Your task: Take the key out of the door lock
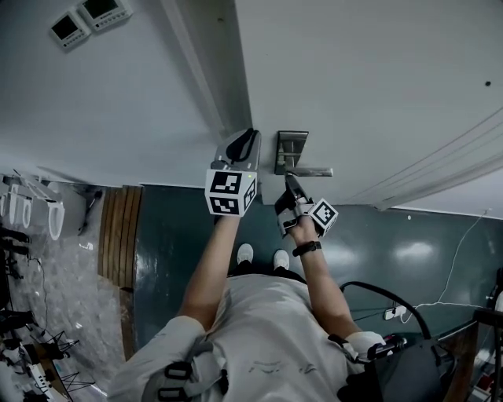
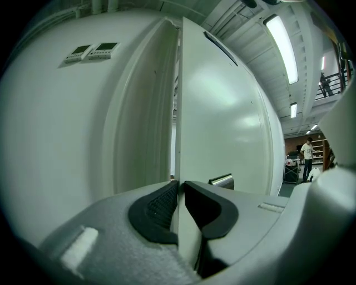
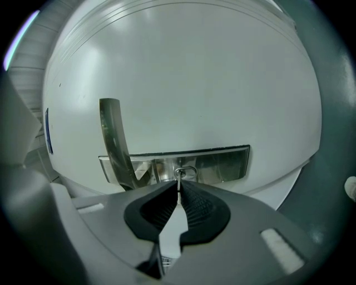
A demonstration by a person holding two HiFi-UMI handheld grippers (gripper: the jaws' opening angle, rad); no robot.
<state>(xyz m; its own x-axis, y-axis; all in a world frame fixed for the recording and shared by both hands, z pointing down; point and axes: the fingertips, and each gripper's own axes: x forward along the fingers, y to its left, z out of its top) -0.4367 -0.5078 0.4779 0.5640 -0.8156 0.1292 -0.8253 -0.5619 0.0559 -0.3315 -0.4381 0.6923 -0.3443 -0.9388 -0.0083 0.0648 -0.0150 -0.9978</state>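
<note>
The white door (image 1: 354, 86) carries a steel lock plate (image 1: 291, 151) with a lever handle (image 1: 310, 171). In the right gripper view, a thin metal key (image 3: 178, 177) sticks out of the cylinder in the lock plate (image 3: 222, 162), right of the lever handle (image 3: 114, 139). My right gripper (image 3: 178, 188) is shut on the key; its tips sit just below the plate (image 1: 289, 180). My left gripper (image 1: 244, 145) straddles the door's free edge (image 2: 179, 111) and its pads clamp that edge (image 2: 179, 187). The key itself is hidden in the head view.
The door frame (image 1: 212, 63) and a wall with two small control panels (image 1: 78, 20) lie left of the door. Below are a dark teal floor (image 1: 181, 235), wooden slats (image 1: 118, 228) and a cable (image 1: 452, 267). A person (image 2: 307, 156) stands far off.
</note>
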